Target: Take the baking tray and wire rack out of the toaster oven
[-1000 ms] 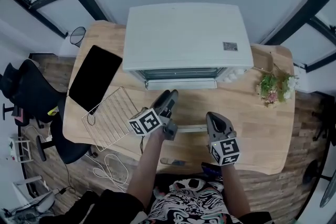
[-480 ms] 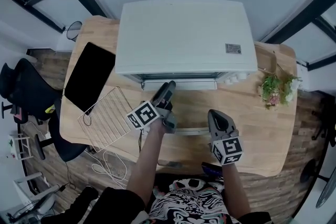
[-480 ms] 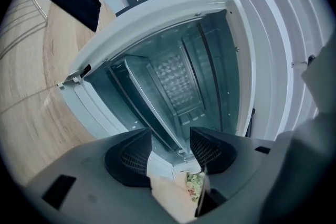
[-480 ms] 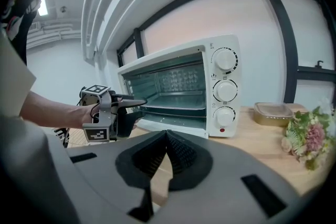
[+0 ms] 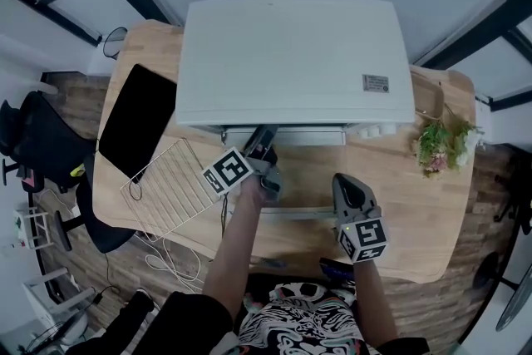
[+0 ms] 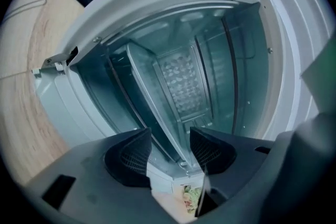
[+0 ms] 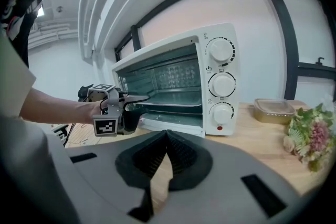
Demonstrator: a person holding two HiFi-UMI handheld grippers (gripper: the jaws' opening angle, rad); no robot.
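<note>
Toaster oven point(image 5: 295, 54) gapes open; the left claw point(image 6: 169, 139) sits at its mouth, jaws apart. Right claw point(image 7: 167, 136) is closed, empty.

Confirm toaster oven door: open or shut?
Open. Right gripper view shows the toaster oven door folded down; left gripper view looks straight into the cavity.
</note>
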